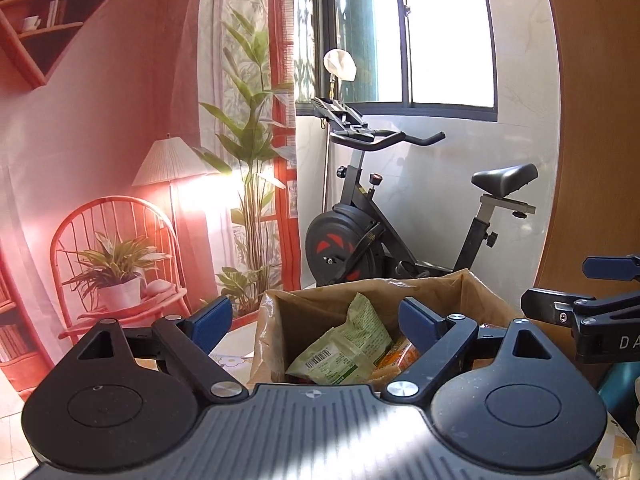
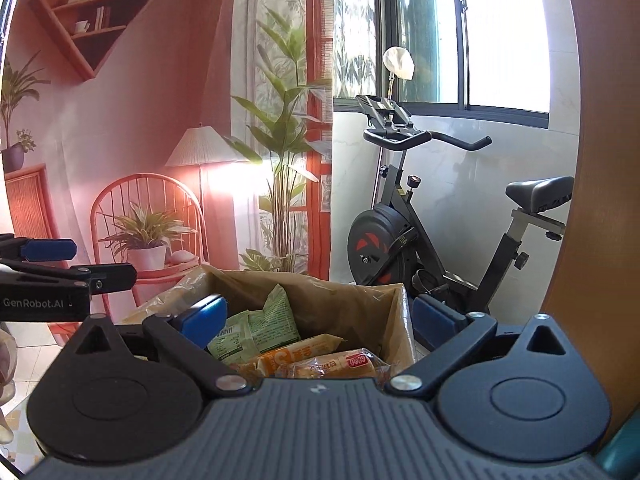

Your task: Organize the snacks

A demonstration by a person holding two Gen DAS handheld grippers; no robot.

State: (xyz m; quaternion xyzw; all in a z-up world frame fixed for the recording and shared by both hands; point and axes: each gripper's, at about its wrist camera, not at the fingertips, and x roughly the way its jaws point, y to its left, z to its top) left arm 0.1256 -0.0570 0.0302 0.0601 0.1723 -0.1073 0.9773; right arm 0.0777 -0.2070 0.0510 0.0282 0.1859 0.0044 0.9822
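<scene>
A brown cardboard box (image 1: 492, 300) stands open in front of both grippers. It also shows in the right wrist view (image 2: 328, 296). Inside lie green snack packets (image 1: 344, 344) (image 2: 260, 328) and orange bread packets (image 2: 332, 364) (image 1: 400, 354). My left gripper (image 1: 320, 316) is open and empty, its blue pads either side of the box's near left part. My right gripper (image 2: 320, 316) is open and empty above the box's near edge. The right gripper also shows at the right of the left wrist view (image 1: 592, 292). The left gripper shows at the left of the right wrist view (image 2: 68, 264).
An exercise bike (image 1: 384, 236) (image 2: 432, 240) stands behind the box under a window. A printed backdrop (image 1: 120, 160) hangs at the left. A wooden panel (image 1: 600, 120) rises at the right. A floral tablecloth (image 1: 228, 356) covers the table.
</scene>
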